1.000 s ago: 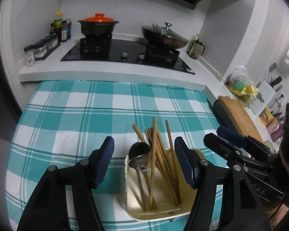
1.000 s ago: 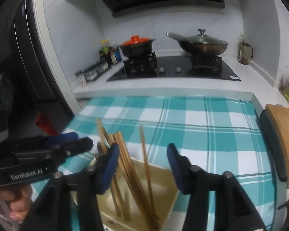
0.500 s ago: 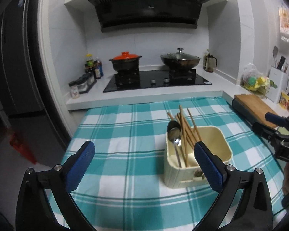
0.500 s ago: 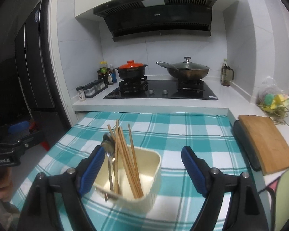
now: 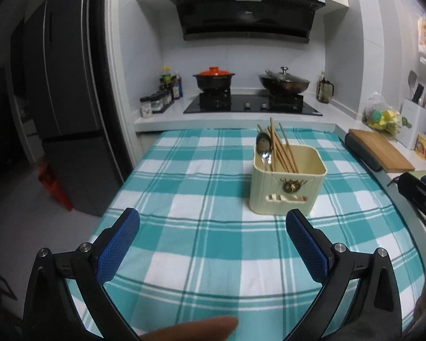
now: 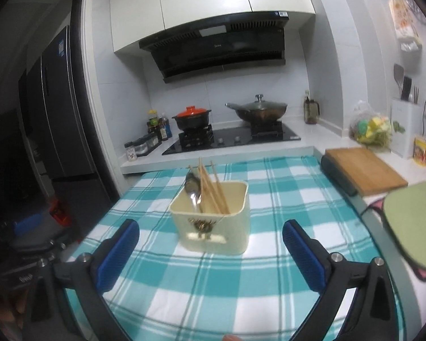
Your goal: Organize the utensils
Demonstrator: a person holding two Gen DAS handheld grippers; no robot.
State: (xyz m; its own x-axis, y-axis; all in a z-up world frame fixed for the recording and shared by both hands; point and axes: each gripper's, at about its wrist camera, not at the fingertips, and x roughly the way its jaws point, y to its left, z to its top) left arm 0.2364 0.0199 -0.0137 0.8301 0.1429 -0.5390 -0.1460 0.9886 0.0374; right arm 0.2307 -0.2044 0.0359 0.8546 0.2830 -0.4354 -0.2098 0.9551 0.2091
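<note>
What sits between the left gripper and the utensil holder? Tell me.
Nothing but bare checked tablecloth. In the left wrist view, the left gripper stands open short of the utensil holder, touching nothing.

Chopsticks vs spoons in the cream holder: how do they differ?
The chopsticks are straight, slim, brown wooden sticks; the spoons are shiny metal with rounded bowls. There are several chopsticks, fanned out at different slants, while only a couple of spoons show, close together. The chopstick tips rise higher above the holder rim than the spoon bowls. Both stand leaning in the holder's left part, on the checked cloth, and neither is touched by a claw.
</note>
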